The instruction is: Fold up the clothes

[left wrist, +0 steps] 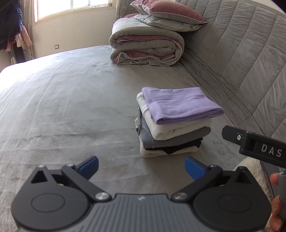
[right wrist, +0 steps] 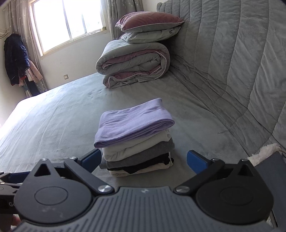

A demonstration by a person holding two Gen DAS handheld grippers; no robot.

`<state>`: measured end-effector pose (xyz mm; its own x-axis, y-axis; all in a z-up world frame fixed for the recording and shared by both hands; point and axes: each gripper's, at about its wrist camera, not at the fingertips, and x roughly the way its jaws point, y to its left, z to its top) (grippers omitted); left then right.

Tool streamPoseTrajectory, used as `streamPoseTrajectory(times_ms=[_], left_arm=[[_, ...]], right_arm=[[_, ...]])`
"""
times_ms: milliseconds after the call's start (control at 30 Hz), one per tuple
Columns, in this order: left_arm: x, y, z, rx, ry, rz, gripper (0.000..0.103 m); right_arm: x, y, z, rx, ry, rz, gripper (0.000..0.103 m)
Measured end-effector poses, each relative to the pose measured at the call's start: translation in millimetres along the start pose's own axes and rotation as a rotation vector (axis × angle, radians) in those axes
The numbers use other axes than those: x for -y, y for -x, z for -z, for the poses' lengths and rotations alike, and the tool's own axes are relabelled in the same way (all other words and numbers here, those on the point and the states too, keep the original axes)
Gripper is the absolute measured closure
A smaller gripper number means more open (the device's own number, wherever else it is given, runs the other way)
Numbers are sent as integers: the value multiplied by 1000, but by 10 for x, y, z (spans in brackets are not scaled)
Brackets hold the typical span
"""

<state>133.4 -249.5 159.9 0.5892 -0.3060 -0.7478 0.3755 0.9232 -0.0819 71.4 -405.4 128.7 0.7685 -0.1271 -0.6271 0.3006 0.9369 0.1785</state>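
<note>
A stack of folded clothes (left wrist: 171, 123) sits on the grey bed sheet (left wrist: 62, 107), close to the padded headboard (left wrist: 241, 62). On top lies a lilac garment (right wrist: 132, 123), then a white one (right wrist: 135, 144), a grey knit (right wrist: 143, 155), something black and a cream piece at the bottom (the lower layers show only as edges).

The left gripper (left wrist: 141, 166) hangs above bare sheet to the near left of the stack, its blue pads (left wrist: 89, 168) spread wide with nothing between them. The right gripper (right wrist: 143, 161) is spread just as wide, empty; from its own camera the near end of the stack appears between its pads, untouched.

Farther along the bed, a rolled duvet (left wrist: 146, 46) carries two pillows (left wrist: 168, 14). A window (right wrist: 66, 21) lights the far wall.
</note>
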Motion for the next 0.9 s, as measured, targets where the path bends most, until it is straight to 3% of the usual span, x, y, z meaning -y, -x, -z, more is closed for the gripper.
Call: streamPoseTrajectory(times_ms=[133,233,533,733,900], left_arm=[[14,55,41,-17,-22,3,0],[-3,76,84,-20,-12,-8,0],[-143,193,192,57,64,-112,1],[-65,269,276,96,-26,-161,1],[-22,282,322,81,-48,-154,1]], right_arm=[[-25,34,44,-66,-9,-45,0],[-60,66,85,-82,-7,-16,0],[-60,213,205,-121,-5,8,0],[-52,280,298,-139,-11,-6,0],[-60,300,321,-149,-20,-14,0]])
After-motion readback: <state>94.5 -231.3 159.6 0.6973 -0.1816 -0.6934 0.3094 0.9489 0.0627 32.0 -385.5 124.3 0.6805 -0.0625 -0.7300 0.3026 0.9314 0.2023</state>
